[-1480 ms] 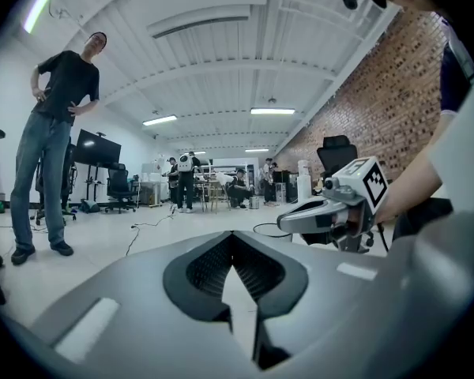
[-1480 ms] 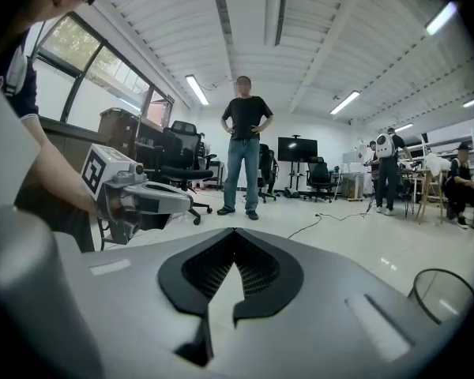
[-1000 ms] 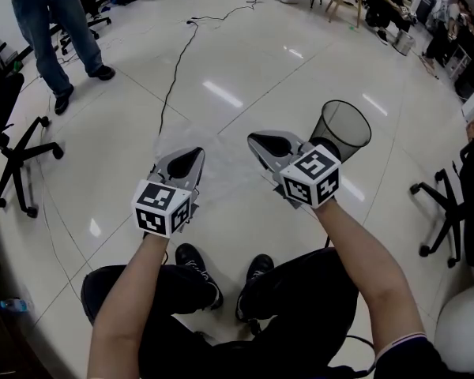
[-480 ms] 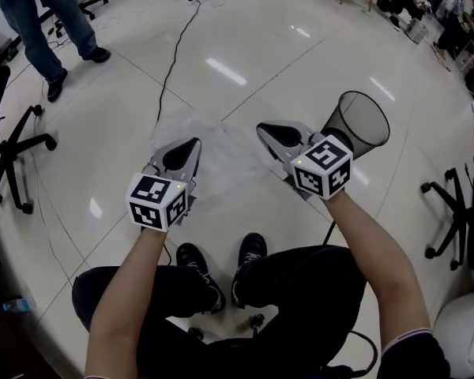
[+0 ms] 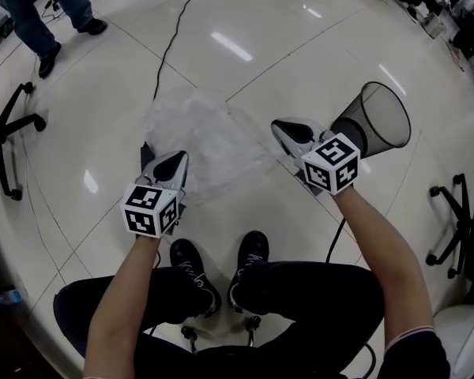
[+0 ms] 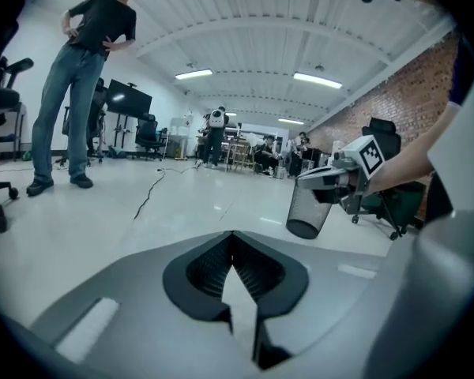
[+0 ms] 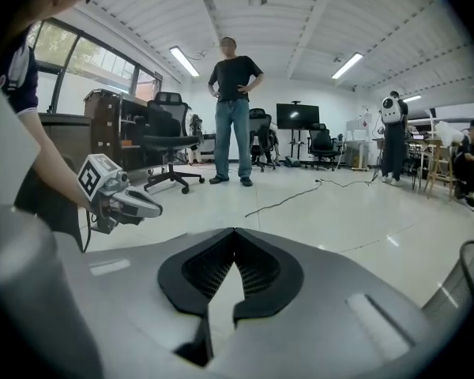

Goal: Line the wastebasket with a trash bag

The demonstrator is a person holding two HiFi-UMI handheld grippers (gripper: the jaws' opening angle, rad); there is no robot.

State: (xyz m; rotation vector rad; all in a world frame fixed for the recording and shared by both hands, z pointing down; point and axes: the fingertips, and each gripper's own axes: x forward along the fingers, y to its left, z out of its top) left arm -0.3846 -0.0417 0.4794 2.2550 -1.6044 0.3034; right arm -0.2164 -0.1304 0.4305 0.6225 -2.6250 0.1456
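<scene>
Head view: clear trash bag (image 5: 196, 131) lies crumpled and spread on the white tiled floor (image 5: 300, 54), ahead of the seated person's shoes (image 5: 221, 260). Left hand-held gripper (image 5: 152, 155) sits at the bag's near left edge, right hand-held gripper (image 5: 278, 125) just off its right edge. Cannot tell whether either tip touches the plastic. Black mesh wastebasket (image 5: 377, 117) stands on the floor just beyond the right hand-held gripper, apart from the bag.

Left gripper view: left hand-held gripper (image 6: 234, 239) jaws pressed together, no plastic seen between them. The wastebasket (image 6: 306, 210) shows partly behind the right hand-held gripper (image 6: 302, 181).

Right gripper view: right hand-held gripper (image 7: 235, 234) jaws pressed together, nothing seen between them. Left hand-held gripper (image 7: 156, 208) to the left. Wastebasket rim (image 7: 466, 279) at lower right.
</scene>
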